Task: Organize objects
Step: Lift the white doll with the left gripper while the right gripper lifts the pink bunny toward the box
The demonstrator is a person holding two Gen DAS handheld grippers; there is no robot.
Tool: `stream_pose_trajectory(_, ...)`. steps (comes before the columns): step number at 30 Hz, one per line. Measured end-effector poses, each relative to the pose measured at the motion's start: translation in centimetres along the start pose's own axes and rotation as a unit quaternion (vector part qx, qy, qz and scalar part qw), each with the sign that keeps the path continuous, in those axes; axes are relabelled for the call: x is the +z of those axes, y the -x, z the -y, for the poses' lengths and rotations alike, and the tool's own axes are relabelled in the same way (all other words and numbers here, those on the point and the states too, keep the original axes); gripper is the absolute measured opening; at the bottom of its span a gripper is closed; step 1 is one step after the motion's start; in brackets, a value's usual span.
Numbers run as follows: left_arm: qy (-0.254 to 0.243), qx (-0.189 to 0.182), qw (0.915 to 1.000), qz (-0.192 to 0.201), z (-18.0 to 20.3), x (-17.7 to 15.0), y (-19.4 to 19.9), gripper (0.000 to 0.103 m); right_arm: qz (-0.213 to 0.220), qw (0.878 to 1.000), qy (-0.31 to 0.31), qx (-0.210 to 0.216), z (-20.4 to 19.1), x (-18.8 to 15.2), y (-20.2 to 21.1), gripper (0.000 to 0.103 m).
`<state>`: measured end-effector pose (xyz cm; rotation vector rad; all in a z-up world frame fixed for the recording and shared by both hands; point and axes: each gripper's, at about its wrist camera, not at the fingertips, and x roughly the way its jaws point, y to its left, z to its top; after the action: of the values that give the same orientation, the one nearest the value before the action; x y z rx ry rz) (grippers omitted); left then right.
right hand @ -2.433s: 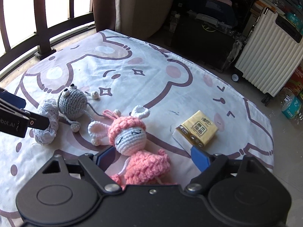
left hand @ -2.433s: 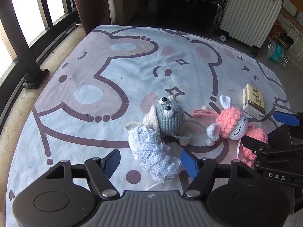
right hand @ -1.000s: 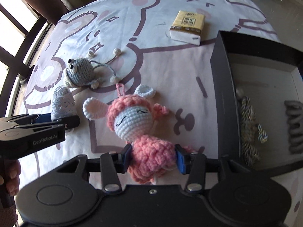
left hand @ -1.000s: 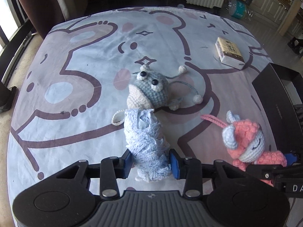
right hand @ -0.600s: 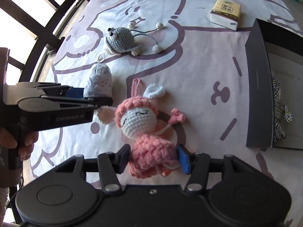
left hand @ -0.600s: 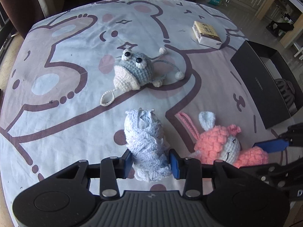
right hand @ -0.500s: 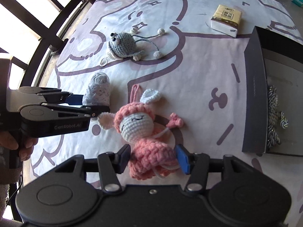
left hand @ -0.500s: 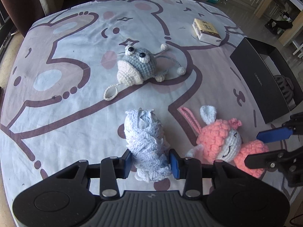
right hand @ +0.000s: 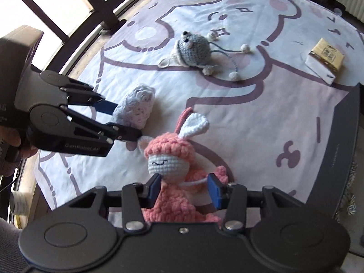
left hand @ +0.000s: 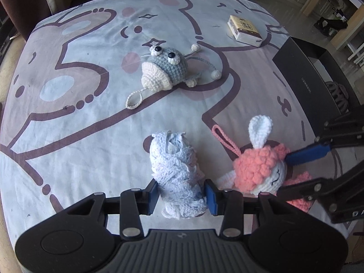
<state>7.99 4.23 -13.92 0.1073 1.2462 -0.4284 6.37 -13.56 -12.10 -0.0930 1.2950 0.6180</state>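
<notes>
My left gripper is shut on a pale blue crocheted roll and holds it above the patterned sheet; both also show in the right wrist view, the gripper and the roll. My right gripper is shut on the body of a pink crocheted bunny doll and holds it up. The doll hangs just right of the roll in the left wrist view, with the right gripper around it. A grey crocheted mouse lies on the sheet farther off.
A yellow tissue pack lies at the far right of the sheet. A black open box stands at the right edge, with rope-like items inside. A window railing runs along the left.
Both grippers closed on their toys, lifted them off the sheet and carried them toward me and to the right. The doll now hangs close beside the blue roll. The mouse stayed put.
</notes>
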Motion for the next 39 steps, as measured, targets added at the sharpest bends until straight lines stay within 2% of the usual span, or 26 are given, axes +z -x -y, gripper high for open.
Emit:
stream_pose_trajectory(8,0.090,-0.031,0.9955,0.001,-1.4,0.6,-0.3,0.050,-0.019,0.999,-0.027,0.038,-0.4,-0.8,-1.9,0.042)
stream_pose_trajectory(12,0.113,-0.022,0.9933,-0.005,-1.4,0.8,-0.9,0.051,-0.022,0.998,-0.032,0.039,-0.8,-1.0,-2.7,0.035)
stream_pose_trajectory(16,0.126,-0.012,0.9920,0.000,-1.1,1.0,-1.1,0.048,-0.012,0.998,-0.050,0.039,-0.7,-1.1,-2.4,0.032)
stream_pose_trajectory(18,0.130,0.002,0.9916,0.005,-1.1,1.0,-1.2,0.039,-0.006,0.997,-0.063,0.041,-0.4,-1.3,-2.1,0.032)
stream_pose_trajectory(26,0.143,0.002,0.9896,0.019,-0.9,1.4,0.0,0.035,0.028,0.994,-0.103,0.033,1.1,-1.6,-0.7,0.031)
stream_pose_trajectory(39,0.157,-0.016,0.9833,0.091,1.2,3.7,5.4,0.035,0.115,0.985,-0.127,0.022,2.5,-0.5,4.0,0.031)
